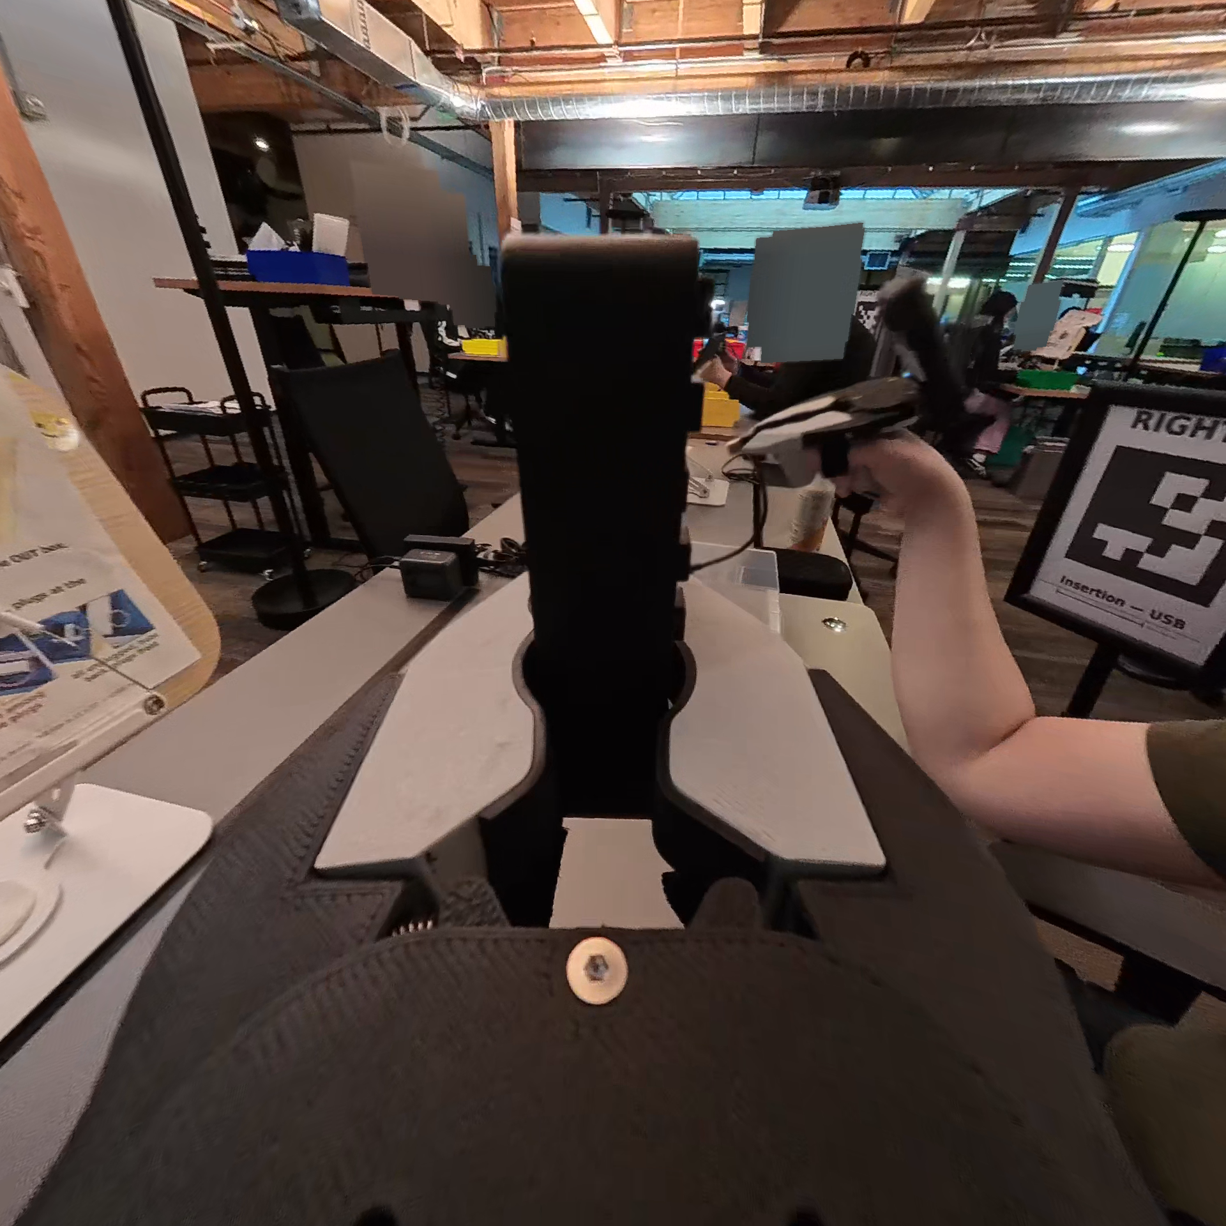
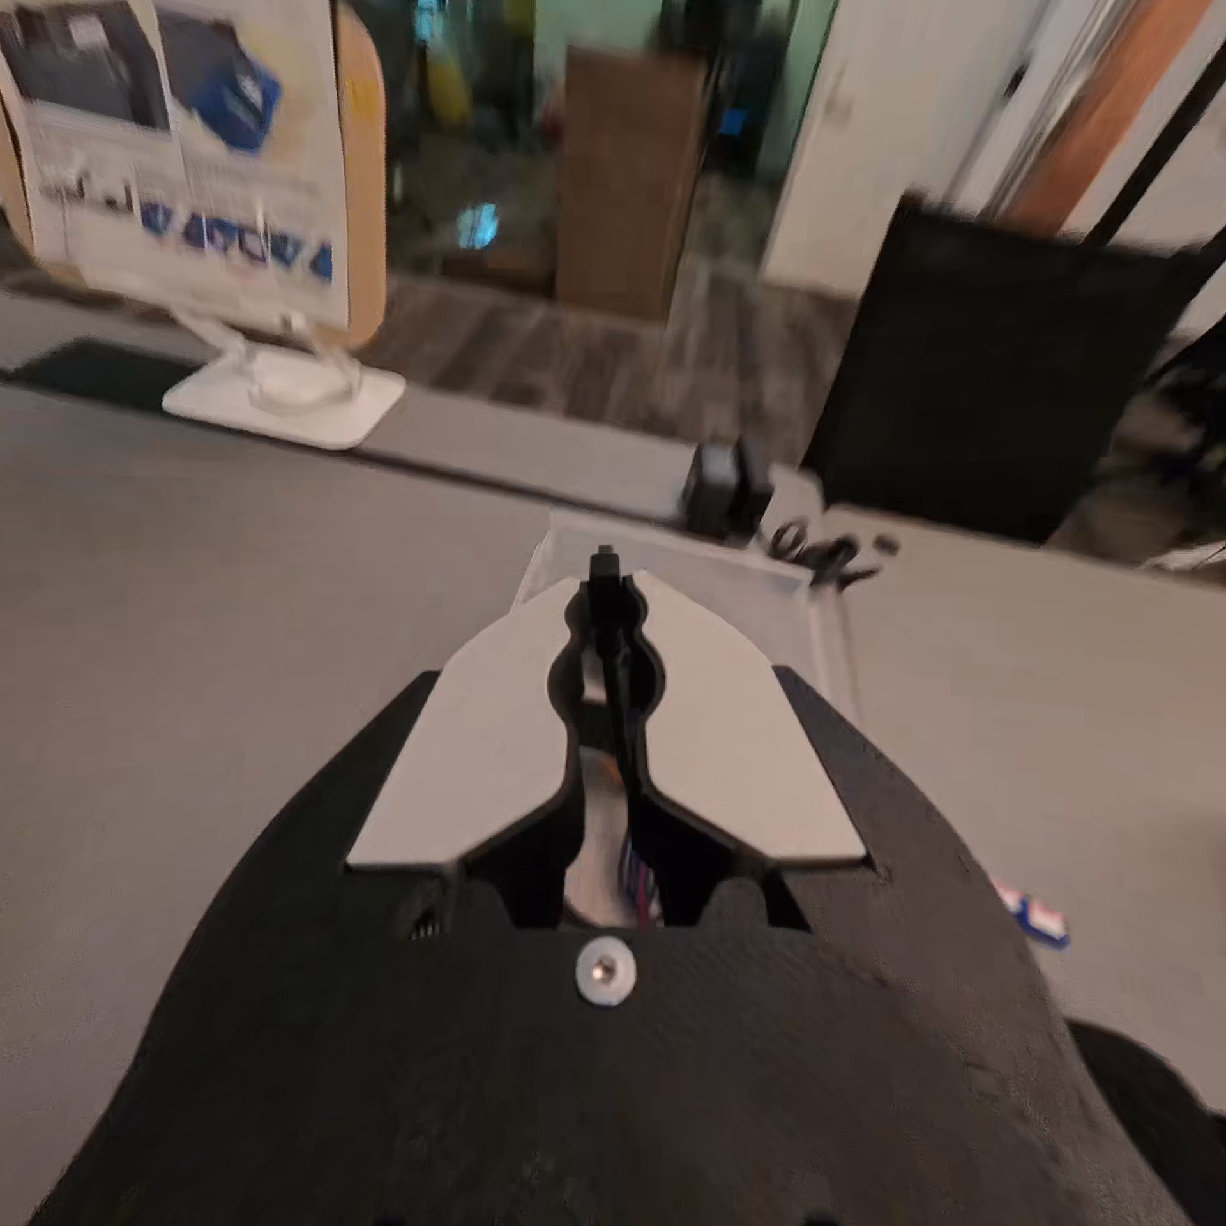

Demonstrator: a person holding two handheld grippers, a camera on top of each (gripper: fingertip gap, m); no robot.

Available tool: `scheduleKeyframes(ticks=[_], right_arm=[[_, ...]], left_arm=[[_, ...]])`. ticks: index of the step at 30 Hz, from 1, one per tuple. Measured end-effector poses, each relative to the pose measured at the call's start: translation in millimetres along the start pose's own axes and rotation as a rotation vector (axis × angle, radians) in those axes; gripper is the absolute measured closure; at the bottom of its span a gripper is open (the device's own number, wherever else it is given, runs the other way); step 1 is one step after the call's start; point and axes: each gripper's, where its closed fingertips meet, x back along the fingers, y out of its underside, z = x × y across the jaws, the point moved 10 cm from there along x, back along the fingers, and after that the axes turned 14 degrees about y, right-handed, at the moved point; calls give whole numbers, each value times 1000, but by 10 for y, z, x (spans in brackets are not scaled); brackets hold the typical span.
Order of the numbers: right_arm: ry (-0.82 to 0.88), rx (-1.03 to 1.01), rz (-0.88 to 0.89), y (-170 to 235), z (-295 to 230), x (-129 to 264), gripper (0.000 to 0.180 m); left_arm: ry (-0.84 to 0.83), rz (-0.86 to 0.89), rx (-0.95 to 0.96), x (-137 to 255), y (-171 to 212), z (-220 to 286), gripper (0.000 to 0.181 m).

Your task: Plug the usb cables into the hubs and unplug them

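Observation:
My left gripper (image 1: 600, 663) is shut on a long black USB hub (image 1: 597, 424) and holds it upright, lifted above the grey table (image 1: 265, 716). Ports line the hub's right side. My right gripper (image 2: 605, 584) is shut on a black USB cable plug (image 2: 605, 570), whose tip sticks out past the fingertips; the cable (image 2: 623, 716) runs back between the fingers. In the left wrist view the right gripper (image 1: 756, 444) is held up in a hand at the right, apart from the hub, with a black cable (image 1: 749, 524) hanging from it.
An instruction sheet on a white stand (image 1: 86, 637) is at the left. A black charger block (image 1: 434, 570) and a clear plastic box (image 1: 749, 577) sit on the table beyond the hub. A framed marker sign (image 1: 1141, 531) stands at the right. The right wrist view is blurred. The left gripper's tips are roughly 40 centimeters from the right gripper's.

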Motion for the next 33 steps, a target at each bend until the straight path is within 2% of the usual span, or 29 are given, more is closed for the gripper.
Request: scheduleKeyframes(ticks=[3, 6, 9, 11, 14, 16, 18, 20, 23, 26, 29, 31, 33], right_arm=[[-62, -4, -172, 148, -19, -246, 171], [-202, -93, -153, 214, -11, -392, 171], [-245, -203, -126, 258, 94, -429, 171], [-163, -178, -198, 377, 183, -472, 171], [-45, -178, -413, 715, 340, -668, 159], [115, -200, -512, 907, 499, -793, 150], [133, -253, -473, 940, 581, -830, 146], [146, -286, -358, 783, 598, -759, 144], [130, -201, -15, 282, 400, -525, 139], [-105, -157, 332, -262, -121, -292, 120], [-582, -158, 625, -632, -857, -126, 117], [-865, -199, 652, -750, -1339, -128, 117], [-1054, -208, 567, -780, -1806, -224, 117]], left_arm=[[19, -26, 11, -73, 43, 1, 152], [16, -58, 4, -118, 69, 8, 152], [28, -69, 8, -143, 84, 9, 152], [30, -72, 11, -156, 98, 1, 152], [39, -78, 22, -172, 115, -10, 152], [46, -82, 26, -186, 123, -4, 152], [51, -91, 25, -209, 134, 5, 151], [58, -100, 26, -247, 153, 12, 151], [89, -114, 40, -334, 201, 16, 152], [145, -111, 79, -444, 270, 22, 151], [193, -119, 110, -545, 334, 41, 151], [209, -132, 115, -592, 361, 59, 151], [217, -143, 117, -620, 376, 76, 152]])
